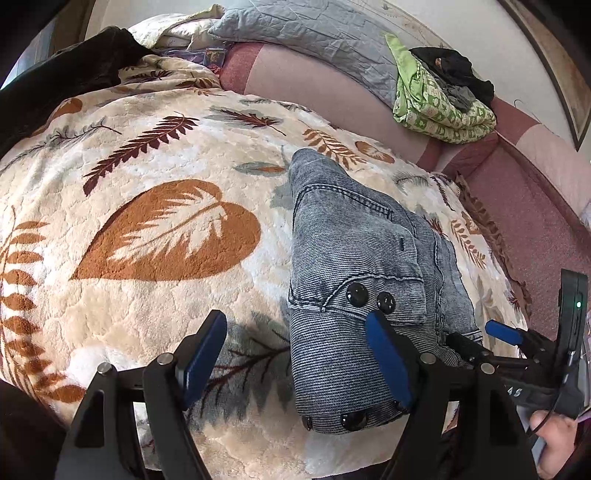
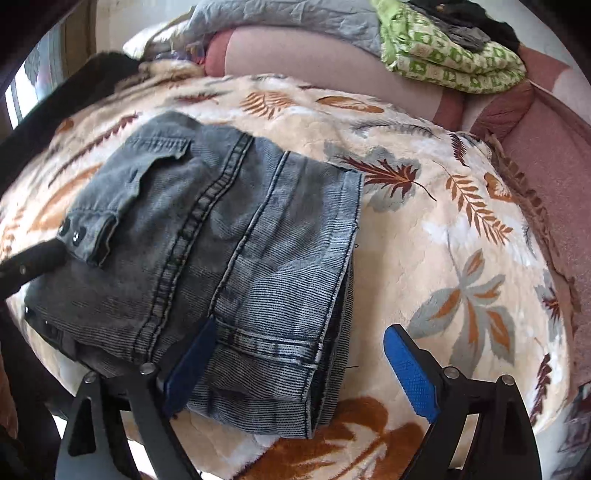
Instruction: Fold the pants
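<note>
Grey-blue denim pants [image 1: 354, 258] lie folded into a compact stack on a cream blanket with leaf prints [image 1: 147, 166]. In the left wrist view my left gripper [image 1: 295, 362] is open, its right finger over the pants' near end by the black snap buttons [image 1: 356, 293]. In the right wrist view the pants [image 2: 207, 251] fill the left half, hem edges toward me. My right gripper [image 2: 299, 373] is open around the near right corner of the stack. The right gripper also shows in the left wrist view [image 1: 502, 332], and the left gripper's finger in the right wrist view [image 2: 37, 258].
The blanket [image 2: 443, 221] covers a pink sofa [image 1: 535, 221]. At the back lie a grey quilted cover [image 1: 314, 33], a green patterned cloth [image 1: 436, 103] with dark clothes on it, and a black garment [image 1: 74, 66] at the far left.
</note>
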A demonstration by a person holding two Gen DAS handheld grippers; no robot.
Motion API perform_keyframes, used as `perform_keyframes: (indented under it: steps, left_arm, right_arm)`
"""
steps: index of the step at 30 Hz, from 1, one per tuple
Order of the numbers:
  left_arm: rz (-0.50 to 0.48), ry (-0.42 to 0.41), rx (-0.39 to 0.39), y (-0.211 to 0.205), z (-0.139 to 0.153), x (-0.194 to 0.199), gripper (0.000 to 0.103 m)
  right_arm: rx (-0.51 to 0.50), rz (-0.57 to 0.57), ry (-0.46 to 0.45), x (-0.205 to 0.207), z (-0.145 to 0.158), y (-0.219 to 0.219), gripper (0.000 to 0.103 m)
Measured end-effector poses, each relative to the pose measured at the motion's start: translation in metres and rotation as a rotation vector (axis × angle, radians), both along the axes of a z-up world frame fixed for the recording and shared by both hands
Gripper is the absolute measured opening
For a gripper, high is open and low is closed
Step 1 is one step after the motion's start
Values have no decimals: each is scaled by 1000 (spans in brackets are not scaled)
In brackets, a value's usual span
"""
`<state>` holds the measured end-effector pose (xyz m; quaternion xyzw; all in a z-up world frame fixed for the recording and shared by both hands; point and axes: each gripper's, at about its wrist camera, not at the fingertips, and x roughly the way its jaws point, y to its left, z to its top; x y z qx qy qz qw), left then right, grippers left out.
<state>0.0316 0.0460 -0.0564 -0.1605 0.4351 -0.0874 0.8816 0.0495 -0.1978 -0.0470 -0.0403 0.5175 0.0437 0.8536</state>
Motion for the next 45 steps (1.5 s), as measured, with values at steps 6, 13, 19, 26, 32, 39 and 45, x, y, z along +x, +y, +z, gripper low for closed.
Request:
perform_keyframes:
  steps: [6,13,19,26,32,39,45]
  left_arm:
    - [18,18,-137,29,14,14,78]
    - [-112,275,-357,30,-22,79,78]
    - [-148,291,-343,6,-23,88,77]
    - [-168,268,-231,-17,-22,89,31]
    - [-217,138,-90,-30,15,78,20]
    - [-228,-47,-52,-25,78,105,20]
    - [-204,-22,-33,-14,60,152,21]
  right_arm:
    - [425,-109,48,13,34,-62,97]
    - [777,-168,344,73,-29,-101,97]
    - [831,-120,403,81,-46,-85,64]
    - [745,-112,398,81,-52,-76,24]
    - [668,14,248,76,3,-59,12]
    - [630,82,77,113,76,-47,12]
    - [640,63,77,155,61,-39,12]
